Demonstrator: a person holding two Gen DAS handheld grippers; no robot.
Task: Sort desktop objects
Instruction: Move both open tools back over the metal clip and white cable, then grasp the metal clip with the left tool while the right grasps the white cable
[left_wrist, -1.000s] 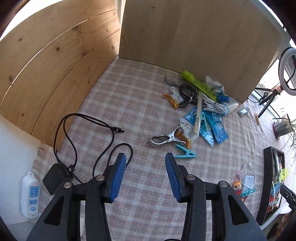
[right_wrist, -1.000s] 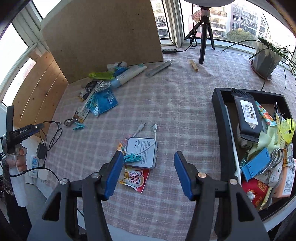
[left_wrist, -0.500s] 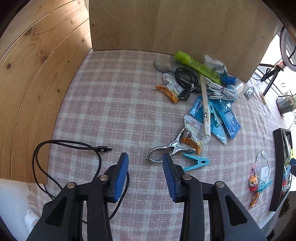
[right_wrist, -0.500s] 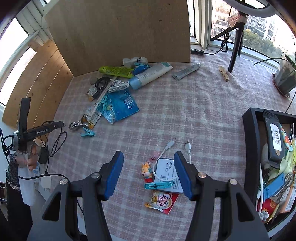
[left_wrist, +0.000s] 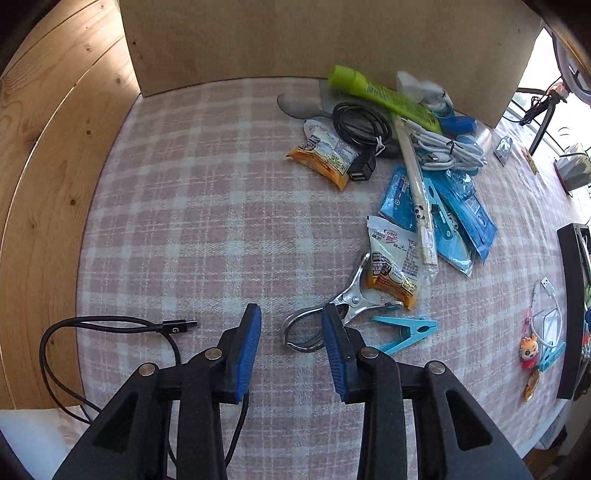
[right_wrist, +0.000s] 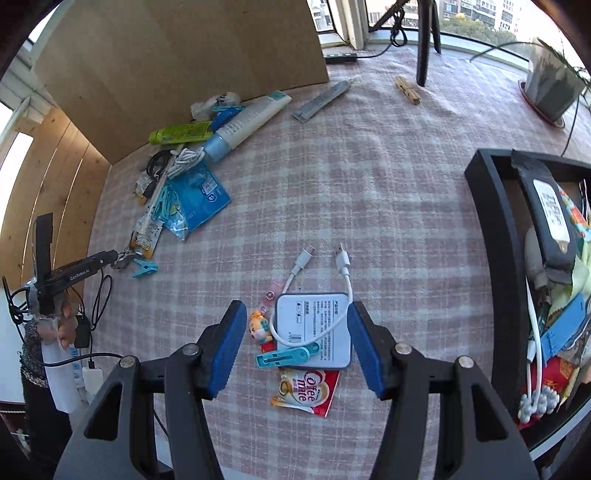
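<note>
Steel spring clamp (left_wrist: 334, 314), stiff, slick and light, lies on the tabletop (left_wrist: 207, 206) at one o'clock of the spread left tongs (left_wrist: 291, 350), best pinched across its looped handles; right tongs (right_wrist: 297, 347) likewise spread.

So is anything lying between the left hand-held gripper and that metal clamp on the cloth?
Nothing visible does. The left hand-held gripper is open, and the metal clamp lies just ahead, its ring end already partly between the fingers. The blue clothespin lies to the right, outside the fingers.
</note>
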